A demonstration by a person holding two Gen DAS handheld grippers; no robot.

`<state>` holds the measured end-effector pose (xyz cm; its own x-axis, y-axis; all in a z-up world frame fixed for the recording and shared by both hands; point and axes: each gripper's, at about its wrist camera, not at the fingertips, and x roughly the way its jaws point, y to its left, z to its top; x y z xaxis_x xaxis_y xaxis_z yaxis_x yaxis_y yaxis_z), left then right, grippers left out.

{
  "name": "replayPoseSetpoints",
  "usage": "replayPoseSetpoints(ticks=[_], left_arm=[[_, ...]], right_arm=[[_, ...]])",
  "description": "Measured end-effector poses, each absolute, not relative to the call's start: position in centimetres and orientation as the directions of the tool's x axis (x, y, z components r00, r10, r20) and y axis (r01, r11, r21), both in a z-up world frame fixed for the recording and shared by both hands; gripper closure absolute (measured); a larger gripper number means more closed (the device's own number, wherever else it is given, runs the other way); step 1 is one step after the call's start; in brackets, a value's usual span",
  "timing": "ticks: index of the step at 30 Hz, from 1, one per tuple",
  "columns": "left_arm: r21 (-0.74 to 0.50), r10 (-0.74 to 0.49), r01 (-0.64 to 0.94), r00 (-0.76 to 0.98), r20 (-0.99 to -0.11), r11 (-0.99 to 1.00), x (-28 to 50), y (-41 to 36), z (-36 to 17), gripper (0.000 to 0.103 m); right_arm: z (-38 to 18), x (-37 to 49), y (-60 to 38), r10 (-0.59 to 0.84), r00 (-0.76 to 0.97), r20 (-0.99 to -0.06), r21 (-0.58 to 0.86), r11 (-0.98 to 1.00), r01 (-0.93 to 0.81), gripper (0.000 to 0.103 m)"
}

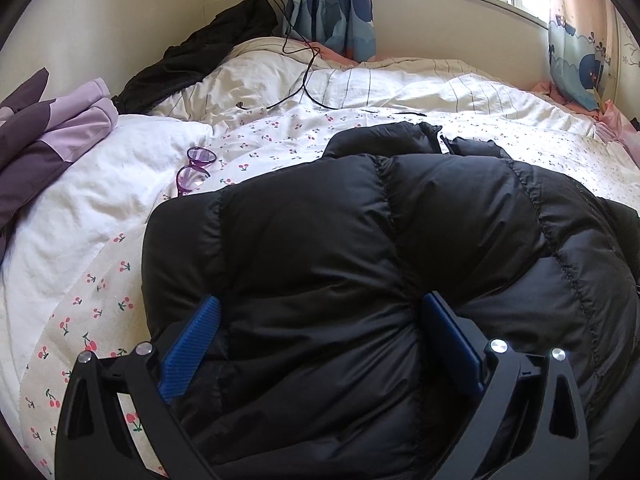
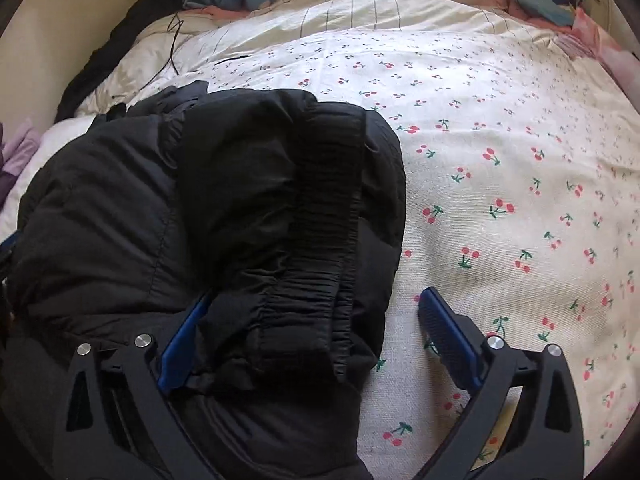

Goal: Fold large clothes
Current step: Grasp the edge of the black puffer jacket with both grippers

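A black quilted puffer jacket (image 1: 380, 260) lies bundled on a white bedsheet printed with small red cherries (image 2: 500, 184), directly beneath both hand-held grippers. The left gripper (image 1: 320, 320), its black frame tipped with ribbed blue pads, angles down onto the jacket with its jaws spread wide; a thick bulge of padded fabric fills the space between them, the right pad pressing into a crease and the left pad against the jacket's outer edge. Whether that amounts to a firm grip on the fabric cannot be told.

The right gripper (image 2: 316, 312) stands wide open above the jacket's near right edge. A gathered, elasticated black hem (image 2: 320, 240) runs forward from between its jaws; the left pad lies against the folded cloth, while the right pad hovers clear of it over bare sheet.

Ahead and to the left of the left gripper, a pair of purple-framed glasses (image 1: 195, 170) rests on the sheet just beyond the jacket, with a lilac and dark purple garment (image 1: 48, 136) farther left. A black cable (image 1: 304, 76) trails across a rumpled white striped duvet (image 1: 400, 84) at the far side, below blue patterned curtains (image 1: 332, 8).
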<state>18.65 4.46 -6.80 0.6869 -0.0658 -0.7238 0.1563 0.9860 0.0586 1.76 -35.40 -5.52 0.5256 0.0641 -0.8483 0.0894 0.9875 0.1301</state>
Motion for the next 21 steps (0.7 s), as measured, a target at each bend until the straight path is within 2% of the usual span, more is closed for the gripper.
replayPoseSetpoints(ticks=[4,7,9,12,15,17,21], left_arm=[[0.063,-0.061,0.154,0.688,-0.723,0.986,18.6,4.3,-6.9,0.007],[0.067,-0.059,0.155,0.689,-0.723,0.986,18.5,4.4,-6.9,0.007],[0.067,-0.059,0.155,0.689,-0.722,0.986,18.5,4.4,-6.9,0.007],[0.067,-0.059,0.154,0.69,-0.721,0.986,18.5,4.3,-7.0,0.007],[0.055,-0.072,0.16,0.689,-0.721,0.986,18.6,4.4,-7.0,0.007],[0.039,-0.093,0.173,0.687,-0.721,0.984,18.6,4.4,-7.0,0.007],[0.017,-0.105,0.177,0.656,-0.747,0.984,19.2,4.5,-7.6,0.007]], right_arm=[[-2.2,0.6,-34.4,-0.023,0.655,-0.755,0.061,0.993,0.105,0.008],[0.5,1.1,-33.7,-0.004,0.727,-0.687,0.069,0.995,0.071,0.008],[1.4,3.0,-33.2,0.036,0.737,-0.675,0.104,0.994,0.046,0.008],[0.9,6.3,-32.8,0.102,0.712,-0.695,0.184,0.982,0.04,0.008],[-4.2,10.9,-33.2,0.066,0.596,-0.8,0.152,0.984,0.094,0.007],[-7.0,11.5,-34.7,0.129,0.556,-0.821,0.227,0.967,0.112,0.006],[-6.7,11.8,-33.6,0.086,0.531,-0.843,0.172,0.978,0.115,0.006]])
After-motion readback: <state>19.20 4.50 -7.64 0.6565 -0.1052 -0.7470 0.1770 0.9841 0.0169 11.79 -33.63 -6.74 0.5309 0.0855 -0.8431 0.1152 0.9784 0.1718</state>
